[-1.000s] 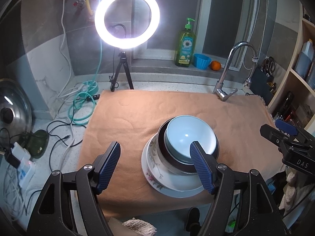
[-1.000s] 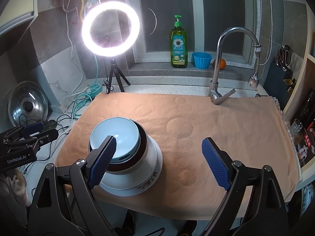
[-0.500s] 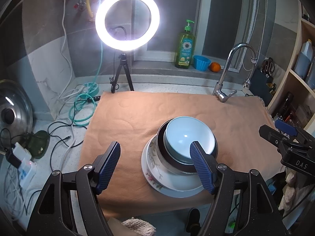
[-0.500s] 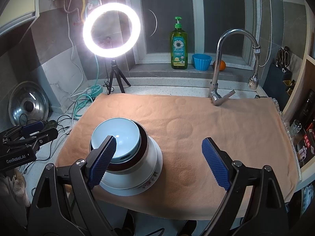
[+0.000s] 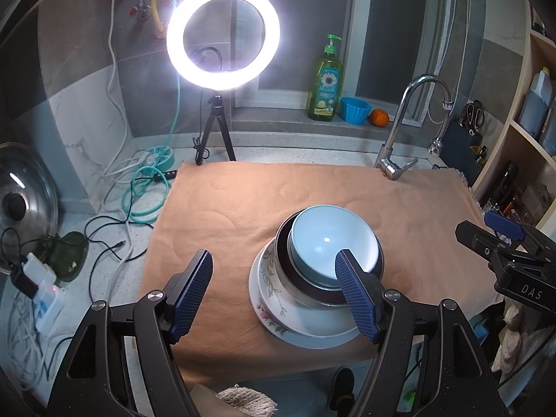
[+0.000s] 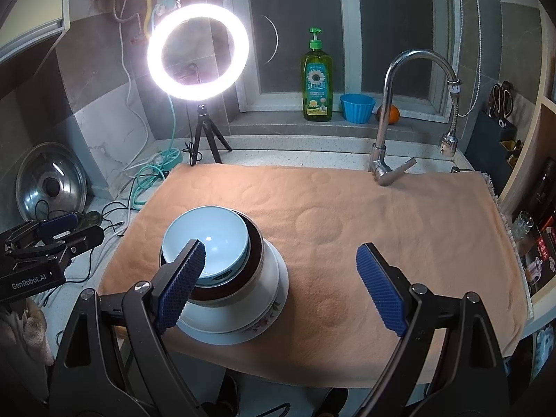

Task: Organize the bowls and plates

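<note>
Both the left gripper (image 5: 274, 292) and right gripper (image 6: 281, 285) hang wide apart, empty, above the stacked bowls (image 6: 208, 243) on a floral plate (image 5: 271, 299), apparently centred on the towel (image 6: 382, 226).

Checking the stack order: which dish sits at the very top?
The light blue bowl, nested inside the dark-rimmed bowl, which stands on the floral plate at the bottom.
</note>
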Available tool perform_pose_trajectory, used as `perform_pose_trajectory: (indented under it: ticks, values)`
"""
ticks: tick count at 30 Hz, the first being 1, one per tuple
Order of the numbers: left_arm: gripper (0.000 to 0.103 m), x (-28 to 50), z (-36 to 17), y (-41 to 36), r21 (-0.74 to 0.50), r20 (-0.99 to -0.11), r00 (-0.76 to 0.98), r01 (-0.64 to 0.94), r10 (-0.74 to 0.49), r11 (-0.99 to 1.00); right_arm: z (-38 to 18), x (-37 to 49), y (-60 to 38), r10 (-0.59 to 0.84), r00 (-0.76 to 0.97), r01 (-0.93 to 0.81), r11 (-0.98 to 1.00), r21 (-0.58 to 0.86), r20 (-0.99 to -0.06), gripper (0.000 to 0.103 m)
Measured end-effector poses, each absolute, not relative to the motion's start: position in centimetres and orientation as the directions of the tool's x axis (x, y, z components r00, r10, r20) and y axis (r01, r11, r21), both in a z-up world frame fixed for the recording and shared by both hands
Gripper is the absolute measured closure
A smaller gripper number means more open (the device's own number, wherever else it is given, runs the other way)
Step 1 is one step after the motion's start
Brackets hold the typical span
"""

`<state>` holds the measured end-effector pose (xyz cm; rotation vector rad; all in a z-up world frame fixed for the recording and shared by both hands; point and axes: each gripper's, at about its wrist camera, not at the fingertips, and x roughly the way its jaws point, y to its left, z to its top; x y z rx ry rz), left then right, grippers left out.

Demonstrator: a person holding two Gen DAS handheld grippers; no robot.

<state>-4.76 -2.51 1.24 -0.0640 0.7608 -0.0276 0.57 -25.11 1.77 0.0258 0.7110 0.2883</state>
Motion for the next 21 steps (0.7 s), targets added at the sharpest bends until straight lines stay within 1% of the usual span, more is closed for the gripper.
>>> perform_pose_trajectory:
  ticks: [21]
  values:
    - [0.03, -4.74, 1.48, -2.53, -0.067, -0.687, 0.725, 0.005, -0.05, 0.998, 1.71, 0.44, -25.01, 0.271, 0.718, -0.254, 0.96, 0.121, -0.641, 0.012]
